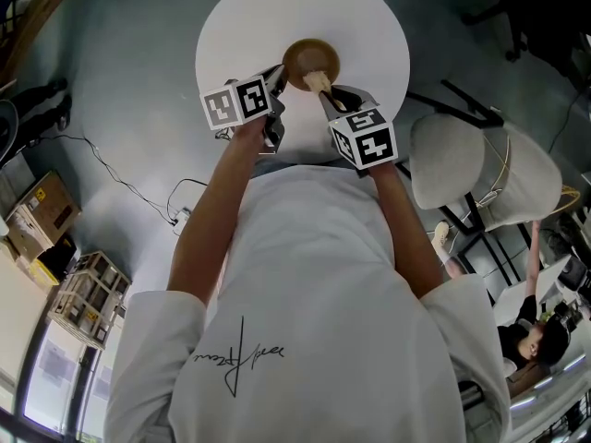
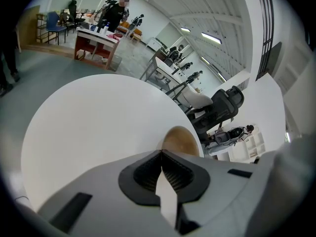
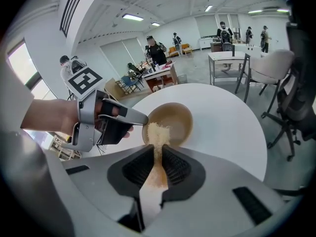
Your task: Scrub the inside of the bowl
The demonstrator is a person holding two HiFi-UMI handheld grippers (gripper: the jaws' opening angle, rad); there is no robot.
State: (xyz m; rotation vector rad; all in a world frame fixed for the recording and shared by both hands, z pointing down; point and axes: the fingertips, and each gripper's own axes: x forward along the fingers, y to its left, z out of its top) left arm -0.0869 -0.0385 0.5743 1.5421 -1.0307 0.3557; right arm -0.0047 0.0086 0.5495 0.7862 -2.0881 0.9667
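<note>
Right gripper [image 3: 158,150] is closed on a pale, fibrous scrubber [image 3: 156,135], which passes up between the two dark pads and reaches with its free end into the bowl [image 3: 176,122]. The lower part of the scrubber goes down into the body of the gripper and cannot be seen. Left gripper [image 2: 161,152] has its jaws pressed together at the tips, exactly at the near left rim of the bowl, and it appears to pinch this rim. The small piece of rim between the pads is covered by the jaws themselves, so the contact is hard to confirm. In the right gripper view the same left gripper comes in from the left, held by a hand [image 3: 48,116], and its tips touch the edge of the bowl. The round white table [image 1: 369,26] carries the bowl near its front edge, and in the head view the near part of the table is cut off by the person's arms and white shirt. A light grey chair [image 1: 449,161] stands just beside the table on the right. The bowl is brown and stands upright. In the left gripper view only its upper part shows above the jaws. From the head view the scrubber is only a small light spot inside the bowl.
</note>
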